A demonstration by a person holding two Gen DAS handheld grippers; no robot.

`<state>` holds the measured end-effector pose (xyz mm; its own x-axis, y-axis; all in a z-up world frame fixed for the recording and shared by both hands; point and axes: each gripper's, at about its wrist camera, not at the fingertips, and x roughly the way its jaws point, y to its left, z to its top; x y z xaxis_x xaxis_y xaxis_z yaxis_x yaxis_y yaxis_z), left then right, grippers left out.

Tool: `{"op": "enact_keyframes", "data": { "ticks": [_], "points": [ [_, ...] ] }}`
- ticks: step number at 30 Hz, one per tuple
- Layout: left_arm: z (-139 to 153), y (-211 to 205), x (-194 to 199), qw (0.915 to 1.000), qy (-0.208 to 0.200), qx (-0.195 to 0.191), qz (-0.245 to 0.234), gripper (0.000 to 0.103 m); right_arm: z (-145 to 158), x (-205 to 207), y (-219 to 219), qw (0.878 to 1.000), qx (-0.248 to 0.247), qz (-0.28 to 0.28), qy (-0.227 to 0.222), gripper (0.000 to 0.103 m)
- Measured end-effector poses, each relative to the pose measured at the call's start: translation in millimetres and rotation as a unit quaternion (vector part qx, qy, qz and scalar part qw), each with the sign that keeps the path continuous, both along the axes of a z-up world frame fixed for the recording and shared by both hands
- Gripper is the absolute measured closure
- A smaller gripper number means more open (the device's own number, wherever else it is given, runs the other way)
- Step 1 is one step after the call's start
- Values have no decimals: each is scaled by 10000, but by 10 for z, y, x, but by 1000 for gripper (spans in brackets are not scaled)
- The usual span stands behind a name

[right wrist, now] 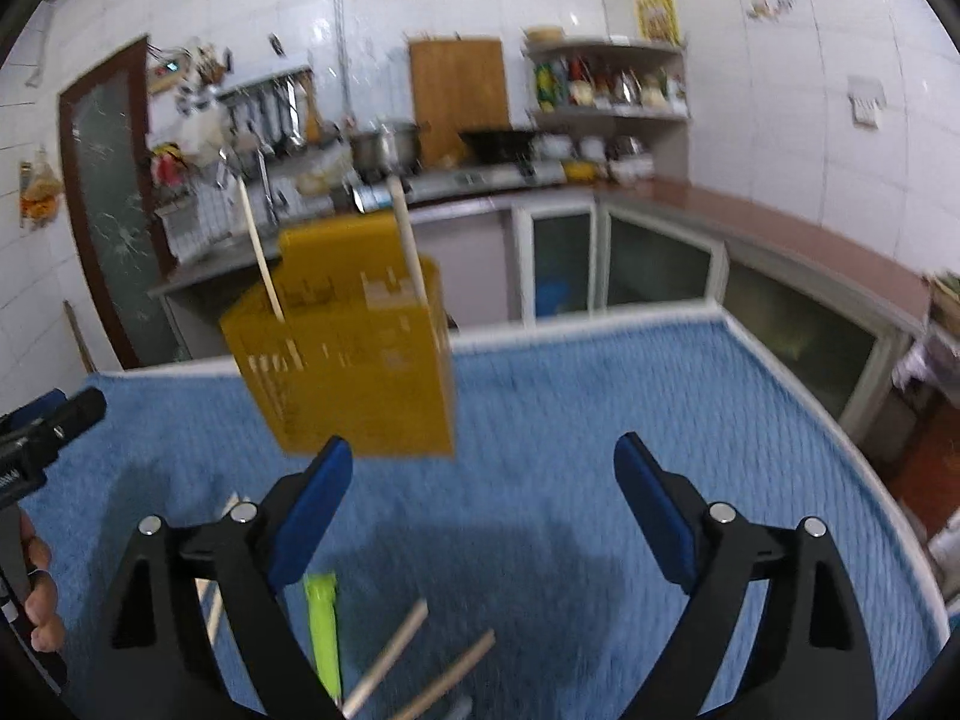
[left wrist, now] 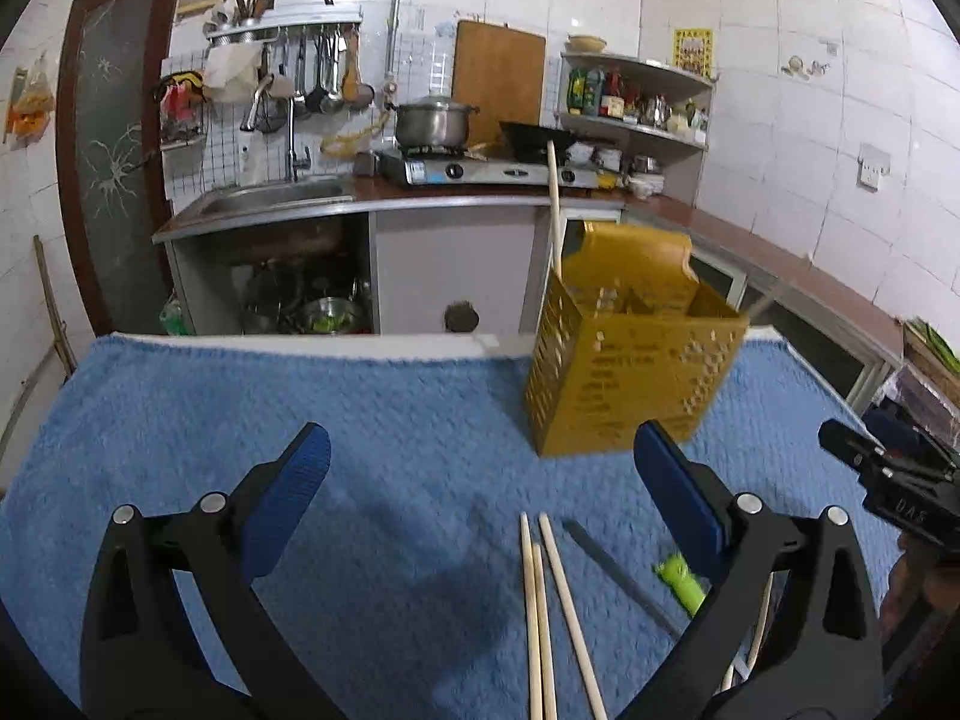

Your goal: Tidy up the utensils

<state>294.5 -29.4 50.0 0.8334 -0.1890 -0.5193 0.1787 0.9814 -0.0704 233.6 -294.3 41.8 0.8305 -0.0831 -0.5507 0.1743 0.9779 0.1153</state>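
Observation:
A yellow perforated utensil holder [left wrist: 630,342] stands on the blue towel [left wrist: 372,420], also in the right wrist view [right wrist: 354,354]. A chopstick [left wrist: 555,210] stands in it; the right wrist view shows two chopsticks [right wrist: 408,246] in it. My left gripper [left wrist: 480,480] is open and empty above three loose chopsticks [left wrist: 543,618] and a knife with a green handle [left wrist: 678,585]. My right gripper [right wrist: 483,492] is open and empty above the green handle [right wrist: 324,630] and two loose chopsticks [right wrist: 390,654].
The towel [right wrist: 600,420] covers a table with a white edge. Behind it is a kitchen counter with sink [left wrist: 270,195], gas stove [left wrist: 480,168], pot [left wrist: 432,120] and corner shelf [left wrist: 636,96]. The right gripper's body [left wrist: 888,474] shows at the left view's right edge.

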Motion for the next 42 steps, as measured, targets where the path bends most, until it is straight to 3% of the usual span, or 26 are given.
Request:
{"op": "enact_keyframes", "data": {
  "ticks": [6, 12, 19, 22, 24, 29, 34, 37, 39, 42],
  "points": [
    [-313, -38, 33, 9987, 479, 40, -187, 5, -315, -48, 100, 9978, -321, -110, 569, 16],
    [-601, -18, 94, 9944, 1040, 83, -160, 5, -563, -38, 105, 9943, -224, -94, 1037, 16],
    [-750, -42, 136, 9916, 1271, 166, -179, 7, -675, -10, 121, 9929, -260, -74, 1155, 16],
    [-791, -64, 143, 9899, 1380, 125, -309, 21, -691, -7, 158, 9930, -212, 25, 1158, 19],
    [-799, -88, 147, 9892, 1414, 101, -376, 36, -689, 1, 179, 9927, -152, 114, 1193, 32],
    [-824, -168, 153, 9860, 1558, 80, -583, 55, -770, 79, 281, 9885, 59, 421, 1451, 56],
    [-827, -236, 171, 9842, 1632, 145, -673, 62, -820, 109, 410, 9841, 171, 644, 1649, 67],
    [-894, -280, 189, 9802, 1832, 238, -714, 74, -831, 115, 489, 9828, -7, 685, 1717, 68],
    [-935, -281, 207, 9782, 1941, 305, -666, 79, -832, 123, 503, 9819, 80, 720, 1748, 74],
    [-951, -276, 253, 9766, 2033, 260, -645, 82, -831, 145, 550, 9811, -22, 808, 1761, 81]
  ]
}}
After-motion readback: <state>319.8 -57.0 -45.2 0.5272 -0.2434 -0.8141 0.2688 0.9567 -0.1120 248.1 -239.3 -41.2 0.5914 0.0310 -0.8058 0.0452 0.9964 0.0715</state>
